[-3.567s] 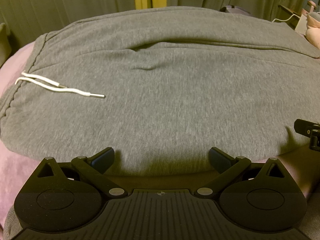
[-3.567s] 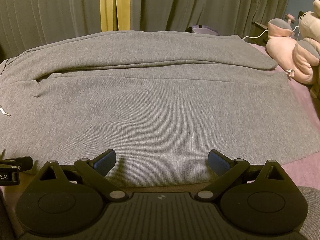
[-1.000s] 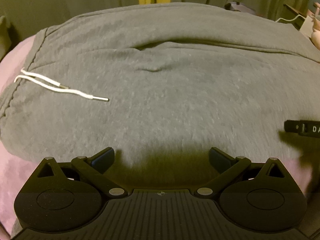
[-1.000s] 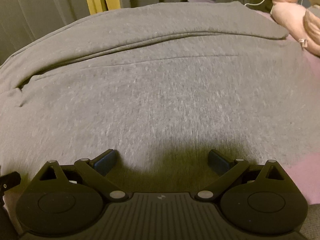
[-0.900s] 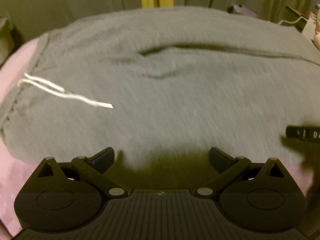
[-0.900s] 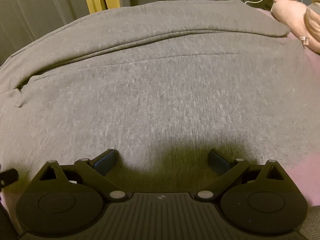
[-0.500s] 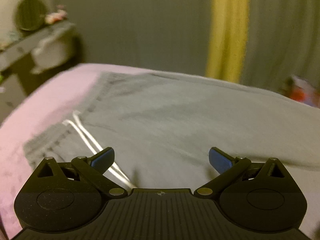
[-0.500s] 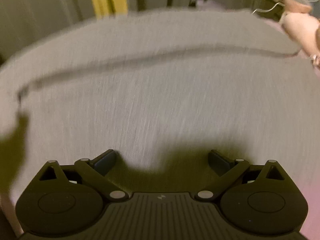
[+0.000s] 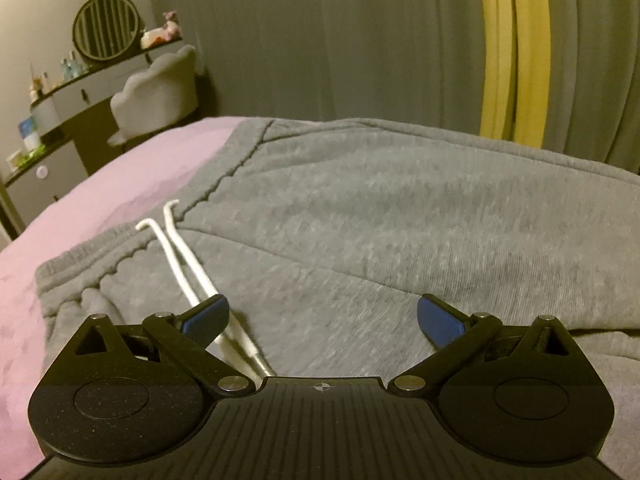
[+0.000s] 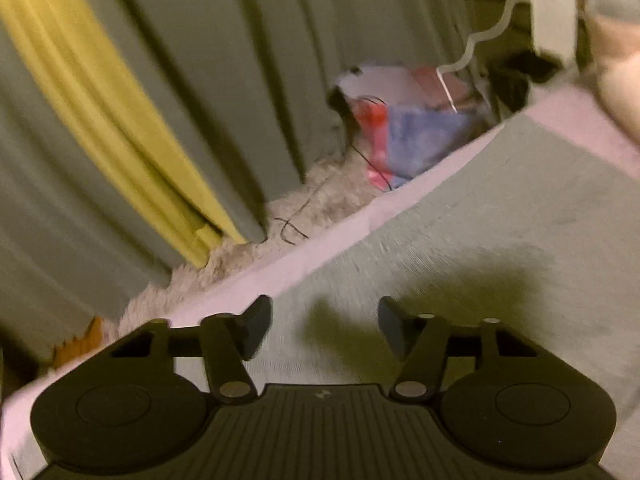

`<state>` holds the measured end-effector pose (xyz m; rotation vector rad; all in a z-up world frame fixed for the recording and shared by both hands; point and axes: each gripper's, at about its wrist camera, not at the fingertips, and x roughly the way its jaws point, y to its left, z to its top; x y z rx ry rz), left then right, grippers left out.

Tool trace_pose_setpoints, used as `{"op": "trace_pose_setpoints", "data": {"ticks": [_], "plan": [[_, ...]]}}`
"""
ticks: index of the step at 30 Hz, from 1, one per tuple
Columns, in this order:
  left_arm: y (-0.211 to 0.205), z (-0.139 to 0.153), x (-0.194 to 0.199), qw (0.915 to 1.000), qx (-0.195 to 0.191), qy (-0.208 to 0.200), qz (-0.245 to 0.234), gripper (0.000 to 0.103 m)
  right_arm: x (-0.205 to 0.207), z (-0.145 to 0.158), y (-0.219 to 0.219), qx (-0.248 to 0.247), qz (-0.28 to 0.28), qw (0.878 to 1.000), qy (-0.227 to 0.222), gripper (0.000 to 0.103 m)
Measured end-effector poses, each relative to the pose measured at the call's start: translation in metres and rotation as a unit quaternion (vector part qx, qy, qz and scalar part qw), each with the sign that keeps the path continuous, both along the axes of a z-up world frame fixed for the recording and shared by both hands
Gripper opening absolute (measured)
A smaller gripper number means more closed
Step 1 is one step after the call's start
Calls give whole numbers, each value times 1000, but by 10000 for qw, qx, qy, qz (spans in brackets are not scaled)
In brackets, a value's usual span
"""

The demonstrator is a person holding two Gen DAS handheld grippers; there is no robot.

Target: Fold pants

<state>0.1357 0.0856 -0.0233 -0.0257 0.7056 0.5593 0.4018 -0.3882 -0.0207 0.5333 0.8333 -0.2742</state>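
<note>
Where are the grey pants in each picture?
Left wrist view: the grey pants fill the middle and right, waistband and white drawstring at left, on the pink bed.
Right wrist view: the pants, blurred, fill the lower right.
Shared landmark: the yellow curtain strip.

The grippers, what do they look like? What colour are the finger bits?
Both are black plastic. The left gripper has two round discs, a ribbed middle plate with a small cross mark, silver pivot pins, and blue pads on its fingers. The right gripper has the same shape; its pads look dark in the blur.
</note>
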Motion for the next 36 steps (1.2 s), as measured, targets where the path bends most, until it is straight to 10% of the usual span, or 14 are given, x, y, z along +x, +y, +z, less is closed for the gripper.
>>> {"op": "trace_pose_setpoints", "data": {"ticks": [9, 14, 19, 24, 28, 32, 36], "plan": [[-4, -8, 2, 9998, 88, -159, 59, 103, 67, -43, 0, -208, -707, 9924, 990, 52], [3, -11, 2, 9996, -140, -229, 96, 103, 66, -47, -5, -679, -911, 9882, 1024, 7], [14, -13, -3, 9977, -537, -406, 97, 103, 17, -11, -16, -515, -598, 9968, 137, 4], [10, -13, -6, 9982, -421, -416, 14, 103, -134, 32, -15, -1126, -699, 9859, -1026, 0], [7, -12, -8, 9985, -419, -356, -35, 103, -220, 6, -28, -1196, -962, 9858, -677, 2], [2, -7, -14, 9988, -370, -325, -65, 103, -219, 7, -48, -364, -876, 9900, -1042, 8], [-2, 9, -21, 9982, -288, -504, -143, 103, -186, 5, -56, 113, -822, 9872, -1365, 59]]}}
